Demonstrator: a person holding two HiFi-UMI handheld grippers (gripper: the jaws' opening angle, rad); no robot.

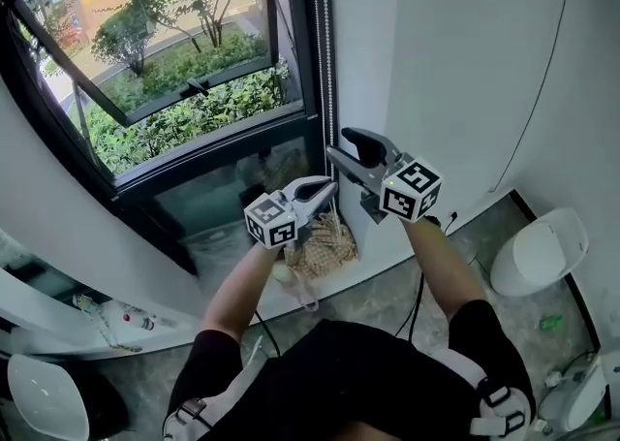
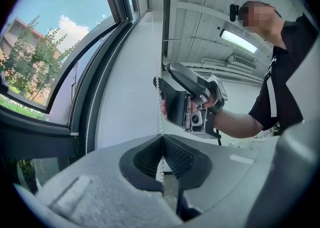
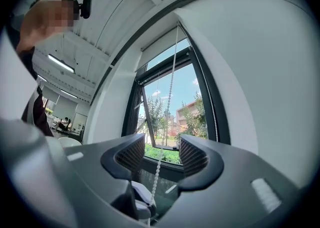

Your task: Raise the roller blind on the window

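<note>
A white bead chain (image 1: 324, 61) hangs down the dark window frame (image 1: 312, 32), beside the white wall. My left gripper (image 1: 329, 189) is shut on the bead chain (image 2: 159, 96), which is pinched where its jaws meet (image 2: 161, 138). Just above it, my right gripper (image 1: 339, 142) stands open. In the right gripper view the chain (image 3: 169, 91) runs free through the gap between those jaws (image 3: 162, 155), touching neither pad. The lower window glass is uncovered, with trees and hedges outside. A pale band (image 3: 159, 46) crosses the top of the window.
The white wall (image 1: 436, 42) is directly right of the chain, with a thin cable running down it. A woven basket (image 1: 325, 245) sits on the floor under the grippers. A white stool (image 1: 538, 250) stands at the right and another white seat (image 1: 39, 395) at the lower left.
</note>
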